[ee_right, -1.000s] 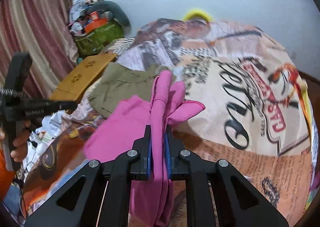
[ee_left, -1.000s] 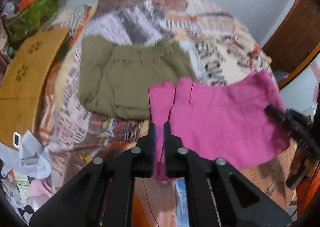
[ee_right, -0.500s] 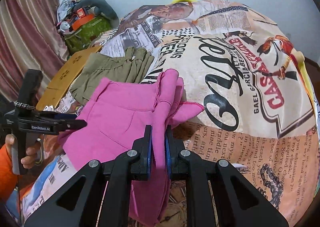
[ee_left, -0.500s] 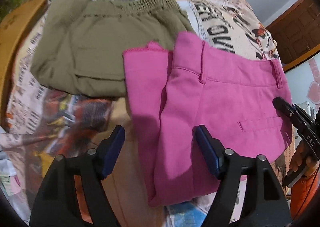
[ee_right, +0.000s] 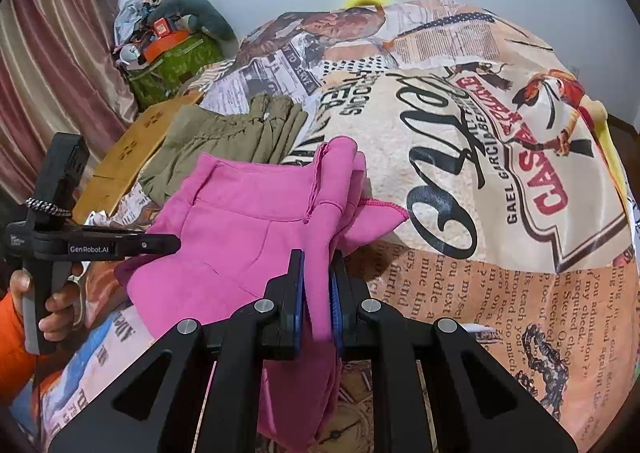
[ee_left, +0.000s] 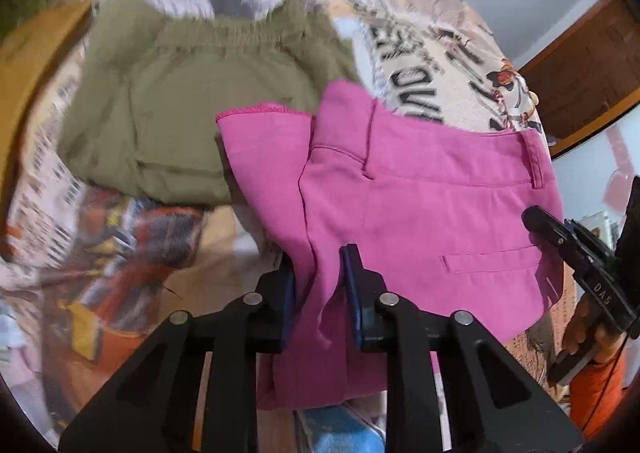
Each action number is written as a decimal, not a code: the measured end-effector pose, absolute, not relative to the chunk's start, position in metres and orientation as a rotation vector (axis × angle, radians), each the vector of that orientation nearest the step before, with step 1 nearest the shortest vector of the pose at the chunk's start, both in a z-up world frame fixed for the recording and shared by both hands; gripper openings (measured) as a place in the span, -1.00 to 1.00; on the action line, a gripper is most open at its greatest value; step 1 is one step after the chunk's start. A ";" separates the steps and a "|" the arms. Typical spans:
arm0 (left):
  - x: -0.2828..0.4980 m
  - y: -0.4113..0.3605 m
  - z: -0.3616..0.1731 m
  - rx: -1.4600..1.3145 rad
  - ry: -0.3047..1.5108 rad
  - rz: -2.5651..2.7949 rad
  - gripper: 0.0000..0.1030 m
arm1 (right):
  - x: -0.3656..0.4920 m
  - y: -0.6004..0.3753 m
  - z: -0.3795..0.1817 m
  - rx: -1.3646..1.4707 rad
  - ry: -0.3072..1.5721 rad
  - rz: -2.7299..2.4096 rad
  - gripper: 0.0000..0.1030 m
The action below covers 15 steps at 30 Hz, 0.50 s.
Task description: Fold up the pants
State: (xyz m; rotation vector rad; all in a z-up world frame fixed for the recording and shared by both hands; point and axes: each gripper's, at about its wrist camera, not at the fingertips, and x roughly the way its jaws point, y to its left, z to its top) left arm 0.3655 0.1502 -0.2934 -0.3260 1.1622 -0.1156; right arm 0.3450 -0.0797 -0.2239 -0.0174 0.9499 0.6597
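Pink pants (ee_left: 420, 205) lie folded on the printed bedspread (ee_left: 420, 65), waistband toward the far side. My left gripper (ee_left: 320, 265) is closing its jaws on a fold at the pants' near left edge, and the cloth fills the gap between the pads. My right gripper (ee_right: 316, 273) is shut on the opposite edge of the pink pants (ee_right: 240, 237), with cloth hanging below the pads. Each gripper shows in the other's view: the right gripper (ee_left: 560, 233) at the pants' right side, the left gripper (ee_right: 120, 245) at their left.
Folded olive pants (ee_left: 180, 101) lie just beyond the pink ones on the bedspread (ee_right: 480, 133). A wooden board (ee_right: 132, 149) leans at the bed's left. Bags (ee_right: 172, 45) are piled by a curtain (ee_right: 52, 53). A wooden door (ee_left: 580, 65) stands at the right.
The left gripper let go of the pink cloth, opened wide, dropped closer to the pants and closed again on their near edge. The right gripper kept its hold and barely moved.
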 end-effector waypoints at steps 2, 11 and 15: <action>0.362 0.150 -0.276 -0.291 1.123 -0.103 -0.59 | 0.345 -0.076 -0.216 -0.023 0.932 0.672 -0.81; 0.366 0.191 -0.216 -0.184 0.982 0.001 -0.59 | 0.365 -0.027 -0.183 -0.035 0.833 0.722 -0.80; 0.379 0.219 -0.211 -0.165 0.958 0.063 -0.59 | 0.381 0.008 -0.179 -0.049 0.809 0.742 -0.81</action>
